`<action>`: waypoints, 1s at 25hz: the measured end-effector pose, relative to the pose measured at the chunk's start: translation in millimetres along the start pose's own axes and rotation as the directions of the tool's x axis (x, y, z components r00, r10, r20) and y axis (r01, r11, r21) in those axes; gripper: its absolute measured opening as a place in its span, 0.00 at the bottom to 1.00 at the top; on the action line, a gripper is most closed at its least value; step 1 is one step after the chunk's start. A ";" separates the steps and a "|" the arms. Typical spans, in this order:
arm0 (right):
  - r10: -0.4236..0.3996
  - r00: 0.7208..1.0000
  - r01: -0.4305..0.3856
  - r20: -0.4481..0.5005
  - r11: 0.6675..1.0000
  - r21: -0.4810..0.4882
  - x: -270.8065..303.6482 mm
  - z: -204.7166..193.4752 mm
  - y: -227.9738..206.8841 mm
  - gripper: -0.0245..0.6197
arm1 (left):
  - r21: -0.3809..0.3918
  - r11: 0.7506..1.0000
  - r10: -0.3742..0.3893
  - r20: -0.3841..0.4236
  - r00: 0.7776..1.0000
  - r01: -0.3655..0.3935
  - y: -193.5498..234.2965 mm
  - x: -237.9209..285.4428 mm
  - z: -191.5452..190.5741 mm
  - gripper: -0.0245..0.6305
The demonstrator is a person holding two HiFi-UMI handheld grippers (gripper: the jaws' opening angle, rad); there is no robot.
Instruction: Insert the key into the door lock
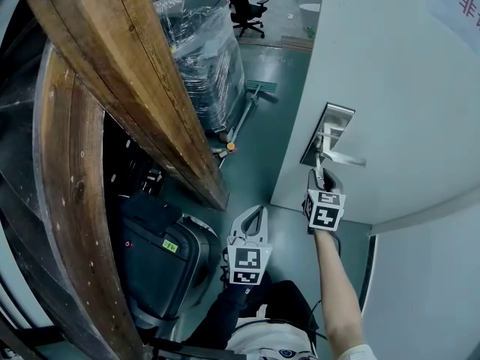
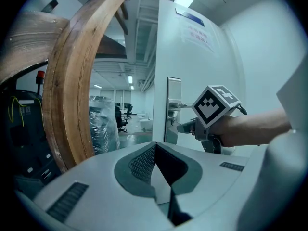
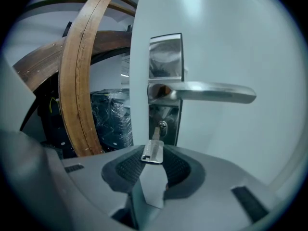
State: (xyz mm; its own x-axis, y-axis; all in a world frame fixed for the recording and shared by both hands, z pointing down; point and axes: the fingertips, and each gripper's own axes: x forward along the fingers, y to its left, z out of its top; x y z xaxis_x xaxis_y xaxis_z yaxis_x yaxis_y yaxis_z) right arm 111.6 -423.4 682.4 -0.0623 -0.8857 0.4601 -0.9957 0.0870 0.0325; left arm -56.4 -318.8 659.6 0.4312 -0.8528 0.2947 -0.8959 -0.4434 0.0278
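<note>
Around us lies a workshop hall with a grey-green floor (image 1: 262,126), black office chairs (image 1: 244,6) and a pallet wrapped in clear film (image 1: 202,58). Largest on the right stands the plain white door (image 1: 397,73); on the left rise broad curved beams of brown wood (image 1: 120,88). On the door sits a tall brushed-metal lock plate (image 3: 165,57) with a straight silver lever handle (image 3: 207,93). Our right tongs (image 3: 153,161) are clenched on the flat bow of a small silver key (image 3: 153,150), its blade aimed at the keyhole (image 3: 162,126) low on the plate, under the lever. Our left tongs (image 2: 155,148) hang lower, well apart from the door, pressed together with nothing between them. We judge the step in hand to be the final lining-up: the blade's tip sits at the keyhole's mouth, and we cannot tell whether it has entered. The next move calls for a straight push along the blade, kept square to the slot so it does not skid off. The key looks thin, flat and smooth, held only by its bow.
</note>
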 end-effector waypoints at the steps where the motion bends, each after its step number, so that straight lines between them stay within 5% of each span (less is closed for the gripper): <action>1: -0.005 1.000 0.005 -0.007 1.000 -0.001 -0.9 -2.8 -0.5 0.22 | 0.000 1.000 -0.001 0.000 1.000 0.001 -0.2 -0.4 0.0 0.04; 25: -0.013 1.000 0.013 -0.008 1.000 -0.013 3.3 -1.3 -10.2 0.22 | -0.001 1.000 0.012 -0.008 1.000 -0.012 3.7 -1.9 -3.8 0.04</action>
State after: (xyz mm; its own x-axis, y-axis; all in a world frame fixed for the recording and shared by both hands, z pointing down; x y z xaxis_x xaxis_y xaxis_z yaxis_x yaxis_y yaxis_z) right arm 121.6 -426.7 684.7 -0.0486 -0.8830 0.4669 -0.9954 0.0812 0.0499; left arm -60.9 -317.8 662.7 0.4199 -0.8555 0.3030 -0.9010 -0.4331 0.0257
